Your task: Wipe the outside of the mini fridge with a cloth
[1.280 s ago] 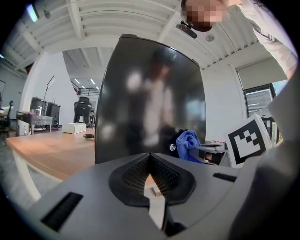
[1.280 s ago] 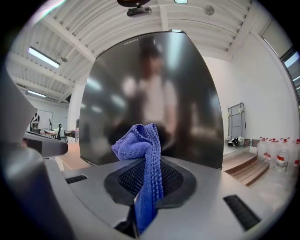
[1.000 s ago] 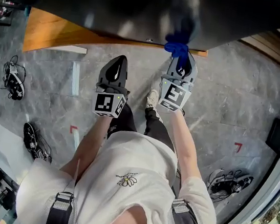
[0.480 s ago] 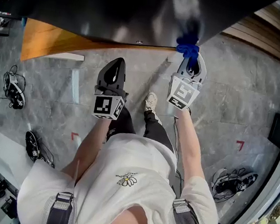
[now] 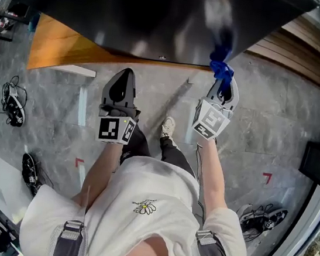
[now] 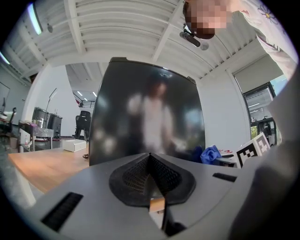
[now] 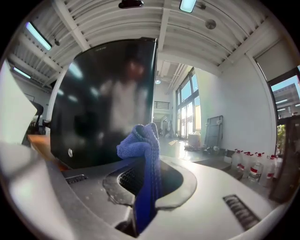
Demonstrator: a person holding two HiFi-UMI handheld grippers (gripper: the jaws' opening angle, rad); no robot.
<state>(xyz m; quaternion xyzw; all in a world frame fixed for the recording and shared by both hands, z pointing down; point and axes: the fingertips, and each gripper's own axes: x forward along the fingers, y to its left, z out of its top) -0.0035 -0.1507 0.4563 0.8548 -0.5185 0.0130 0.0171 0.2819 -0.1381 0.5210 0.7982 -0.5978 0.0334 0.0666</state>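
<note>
Stands on a grey floor, facing a black fridge spread across the top of the head view. Clamps a blue cloth in the right gripper, upper right of centre, jaws closed tight on the fabric. Holds the bunched end of the cloth up at the fridge's glossy front, near its right edge; cannot tell for certain whether touching.

Holds the left gripper left of centre, just below the fridge's lower edge, clear of it and well apart from the cloth. Carries nothing there: jaws together, tip to tip, in the left gripper view, with only the fridge front beyond, filling the middle of that frame. Far right of the same frame: the cloth as a small blue bundle, next to the right gripper's marker cube.

Centre of the right gripper view: the cloth again, pinched low between the 2 jaws, rising as a folded strip and flopping left at the top, in front of the fridge's right edge. Lower right of that frame: a row of white bottles.

Back in the head view, left of frame: a wooden platform under the fridge. Upper right: wooden boards. Centre: 1 pale shoe between the grippers. On the floor, 2 red corner marks, lower left and lower right.
</note>
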